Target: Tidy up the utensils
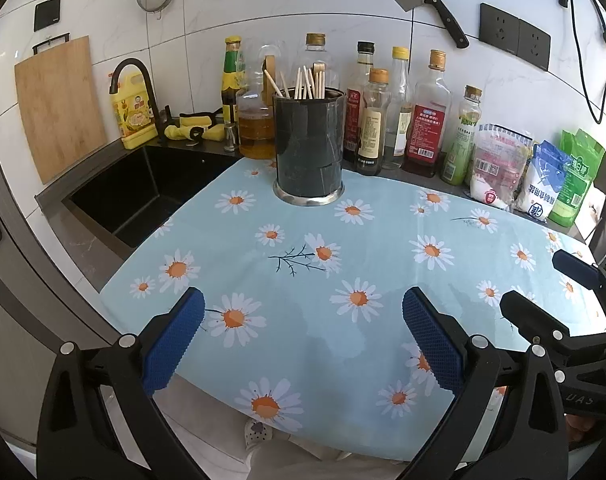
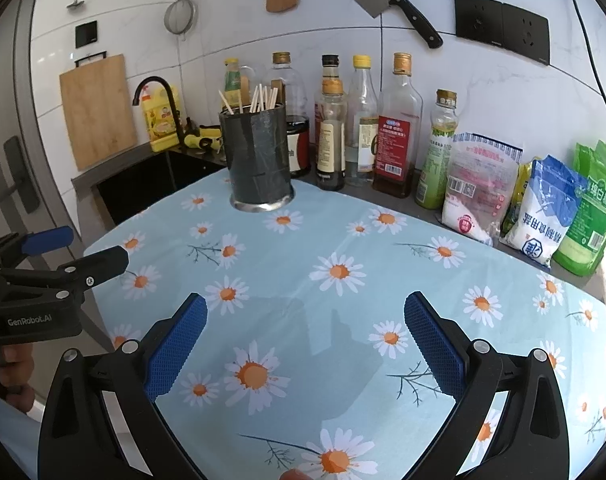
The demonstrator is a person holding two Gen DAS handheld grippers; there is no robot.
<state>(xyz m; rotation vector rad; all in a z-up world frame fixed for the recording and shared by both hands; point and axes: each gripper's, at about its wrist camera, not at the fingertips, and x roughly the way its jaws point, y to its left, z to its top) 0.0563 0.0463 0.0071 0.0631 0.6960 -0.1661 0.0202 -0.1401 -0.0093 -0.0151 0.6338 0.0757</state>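
A dark cylindrical utensil holder (image 1: 309,148) with a steel base stands upright at the far edge of the daisy-print cloth (image 1: 383,240). Several wooden chopsticks (image 1: 307,82) stand inside it. It also shows in the right wrist view (image 2: 259,160), with the chopsticks (image 2: 259,98). My left gripper (image 1: 303,340) is open and empty, low over the near part of the cloth. My right gripper (image 2: 305,344) is open and empty, beside the left one. Each shows in the other's view, at the right edge (image 1: 543,292) and at the left edge (image 2: 83,248).
A row of oil and sauce bottles (image 1: 427,120) stands behind the holder, with bagged salt and sugar (image 2: 543,208) to the right. A black sink (image 1: 143,196) with a faucet lies at the left. A cutting board (image 1: 59,108), cleaver (image 2: 383,0), strainer and spatula hang on the tiled wall.
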